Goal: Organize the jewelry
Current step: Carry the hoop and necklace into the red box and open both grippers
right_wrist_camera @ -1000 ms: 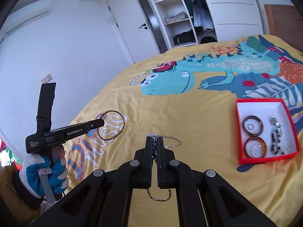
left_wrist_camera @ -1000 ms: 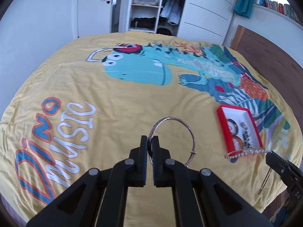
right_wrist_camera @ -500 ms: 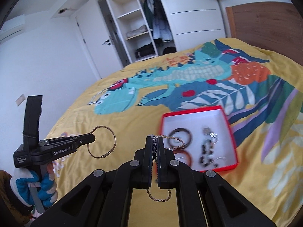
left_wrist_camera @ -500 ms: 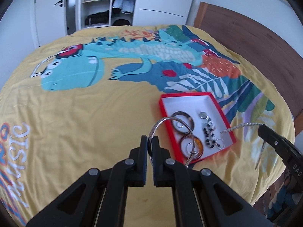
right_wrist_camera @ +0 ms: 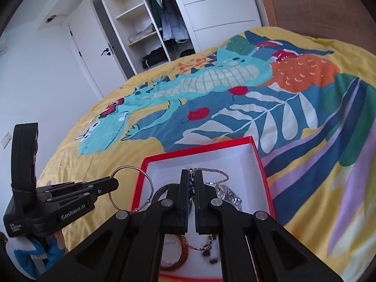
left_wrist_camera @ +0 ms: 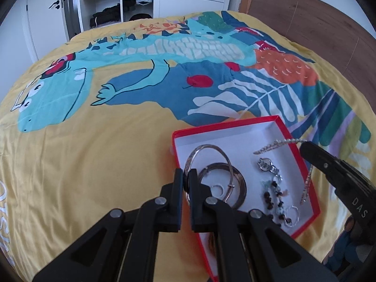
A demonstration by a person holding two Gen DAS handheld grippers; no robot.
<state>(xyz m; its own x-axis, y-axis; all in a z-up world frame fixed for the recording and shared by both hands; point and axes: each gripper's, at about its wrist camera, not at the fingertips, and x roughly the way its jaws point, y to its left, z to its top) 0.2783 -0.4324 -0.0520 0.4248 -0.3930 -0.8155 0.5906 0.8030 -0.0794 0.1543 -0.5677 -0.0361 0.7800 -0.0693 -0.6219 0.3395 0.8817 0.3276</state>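
Bedroom walls are white, and the bed (left_wrist_camera: 94, 141) fills most of both views; everything below is placed against it. Beyond its far edge stands a white wardrobe (right_wrist_camera: 211, 7) with an open section of shelves (right_wrist_camera: 131, 11) holding folded clothes and a hanging dark coat (right_wrist_camera: 169, 21). Left of the wardrobe is a white door (right_wrist_camera: 94, 54) with a dark handle. Along the bed's right side runs a brown wooden headboard (left_wrist_camera: 317, 28). The bed is covered by a yellow duvet (left_wrist_camera: 82, 164) printed with a large turquoise dinosaur (left_wrist_camera: 141, 58), blue and white leaves and an orange patch.

On the duvet, near the bed's near right corner, lies a shallow red box (left_wrist_camera: 291, 141) with a white inside. In it lie a dark bangle (left_wrist_camera: 242, 188), a small silver ring, a silver charm (left_wrist_camera: 265, 165), a string of dark beads (left_wrist_camera: 272, 197) and, at the near end, an amber bangle (right_wrist_camera: 181, 256).

The left gripper (left_wrist_camera: 187, 175) hovers over the box's left edge, its fingers pinched together on a thin silver hoop bracelet (left_wrist_camera: 206, 150) that stands up over the box. A gloved hand (right_wrist_camera: 35, 256) in blue and white holds that gripper's handle. The right gripper (right_wrist_camera: 192, 176) hangs over the box too, fingers nipped tight on a fine beaded chain (right_wrist_camera: 216, 171), which loops above the fingertips and dangles below them.
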